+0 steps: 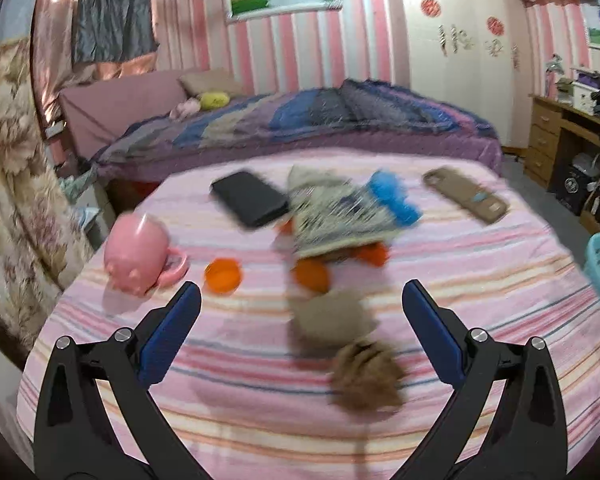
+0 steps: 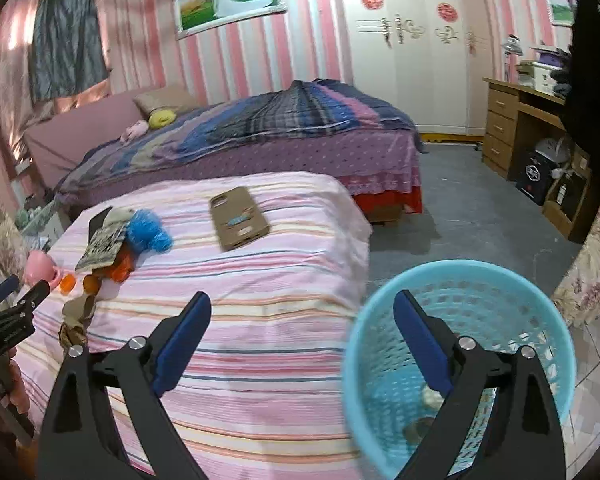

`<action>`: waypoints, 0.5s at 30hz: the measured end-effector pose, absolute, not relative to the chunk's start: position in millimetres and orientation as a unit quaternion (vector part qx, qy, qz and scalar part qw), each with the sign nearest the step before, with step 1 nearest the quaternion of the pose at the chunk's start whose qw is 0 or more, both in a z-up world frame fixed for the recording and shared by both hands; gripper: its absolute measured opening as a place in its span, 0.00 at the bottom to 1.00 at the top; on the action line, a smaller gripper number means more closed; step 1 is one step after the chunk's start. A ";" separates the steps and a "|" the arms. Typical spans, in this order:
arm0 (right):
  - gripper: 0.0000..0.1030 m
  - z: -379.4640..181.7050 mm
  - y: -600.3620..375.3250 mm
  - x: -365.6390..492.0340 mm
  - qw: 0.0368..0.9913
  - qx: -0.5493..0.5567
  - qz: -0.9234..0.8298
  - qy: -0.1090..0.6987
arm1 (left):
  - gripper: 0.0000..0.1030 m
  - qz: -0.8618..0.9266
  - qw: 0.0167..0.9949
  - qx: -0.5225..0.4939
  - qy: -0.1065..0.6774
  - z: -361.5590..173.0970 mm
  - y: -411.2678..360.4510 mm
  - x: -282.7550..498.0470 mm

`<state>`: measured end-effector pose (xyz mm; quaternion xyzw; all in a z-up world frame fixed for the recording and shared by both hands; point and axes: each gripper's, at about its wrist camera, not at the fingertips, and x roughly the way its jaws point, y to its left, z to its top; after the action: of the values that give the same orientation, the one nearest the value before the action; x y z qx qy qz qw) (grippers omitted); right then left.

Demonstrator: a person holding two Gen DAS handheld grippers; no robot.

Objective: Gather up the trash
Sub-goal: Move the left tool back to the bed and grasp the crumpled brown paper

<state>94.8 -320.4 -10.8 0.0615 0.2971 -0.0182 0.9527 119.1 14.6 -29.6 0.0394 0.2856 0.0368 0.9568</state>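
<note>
Brown crumpled paper wads (image 1: 366,378) lie on the pink striped bedcover (image 1: 480,280), between the spread, empty fingers of the left gripper (image 1: 300,312) — likely the approach to a pick. The right gripper (image 2: 302,322), also released and empty, hangs over the rim of the light-blue plastic mesh wastebasket (image 2: 540,292), where a few scraps already lie. Next: lower, centre and close on the nearest wad. Motion blur smears the wads — their edges are hard to read.

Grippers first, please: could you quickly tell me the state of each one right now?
Left gripper: open, holding nothing, above the striped bed.
Right gripper: open, holding nothing, beside the blue basket.
</note>
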 end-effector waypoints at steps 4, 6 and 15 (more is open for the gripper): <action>0.88 -12.5 -305.2 101.0 0.953 0.047 -0.018 0.299 | 0.95 0.029 0.950 0.027 0.308 -44.8 31.8 120.4; 0.90 -12.8 -295.9 103.5 0.954 0.041 -0.020 0.297 | 0.95 0.023 0.947 0.030 0.318 -50.5 32.3 120.0; 0.94 -18.2 -279.5 114.6 0.953 0.035 -0.028 0.301 | 0.93 -0.036 0.945 0.043 0.323 -63.7 6.9 114.0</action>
<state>114.6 -279.5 -18.2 0.0345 0.3011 -0.0282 0.9525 114.0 6.9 -63.7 0.0428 0.3234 -0.0364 0.9446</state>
